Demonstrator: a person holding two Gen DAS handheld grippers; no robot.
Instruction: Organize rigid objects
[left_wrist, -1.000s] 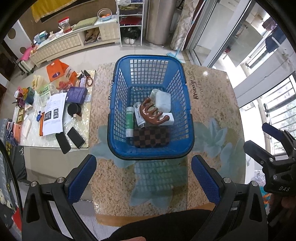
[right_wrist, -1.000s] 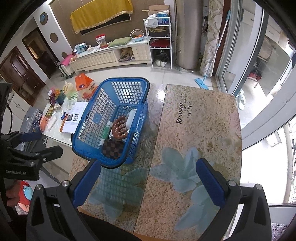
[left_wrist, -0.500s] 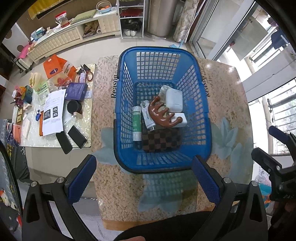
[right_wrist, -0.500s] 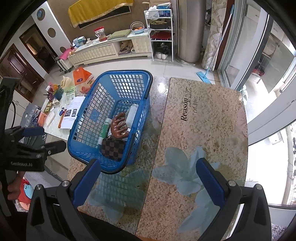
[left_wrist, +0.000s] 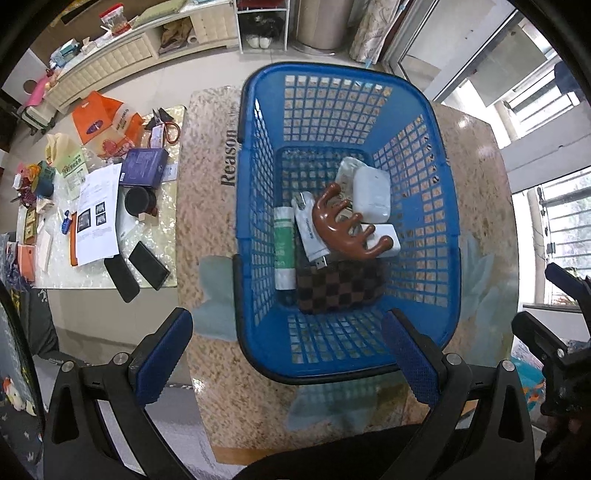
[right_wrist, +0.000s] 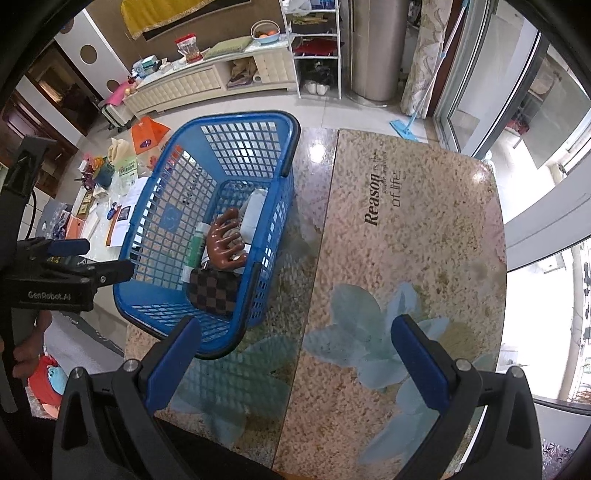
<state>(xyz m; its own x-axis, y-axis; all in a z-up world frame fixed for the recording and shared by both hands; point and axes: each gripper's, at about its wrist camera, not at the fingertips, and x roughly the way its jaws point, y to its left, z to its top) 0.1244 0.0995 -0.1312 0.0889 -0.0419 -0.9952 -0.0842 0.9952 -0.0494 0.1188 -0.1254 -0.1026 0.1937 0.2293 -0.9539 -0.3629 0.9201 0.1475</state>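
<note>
A blue plastic basket (left_wrist: 439, 206) stands on the speckled stone table (left_wrist: 207, 206). In it lie a brown claw-shaped massager (left_wrist: 343, 229), a green tube (left_wrist: 283, 251), a white tube (left_wrist: 310, 236), white boxes (left_wrist: 371, 186) and a brown checkered pouch (left_wrist: 340, 286). My left gripper (left_wrist: 286, 354) is open and empty, above the basket's near rim. My right gripper (right_wrist: 295, 360) is open and empty over the table, right of the basket (right_wrist: 166, 199). The massager (right_wrist: 223, 243) and pouch (right_wrist: 212, 290) also show in the right wrist view.
A low side table (left_wrist: 155, 229) at the left holds papers, phones, a purple box and scissors. The stone table (right_wrist: 406, 258) reads "Reason of life" and has blue flower prints. The other gripper (right_wrist: 62, 273) shows at the left of the right wrist view.
My left gripper has moved forward and down over the basket, which now looks larger and nearer. My right gripper has come slightly closer to the table. The basket's contents have not moved.
</note>
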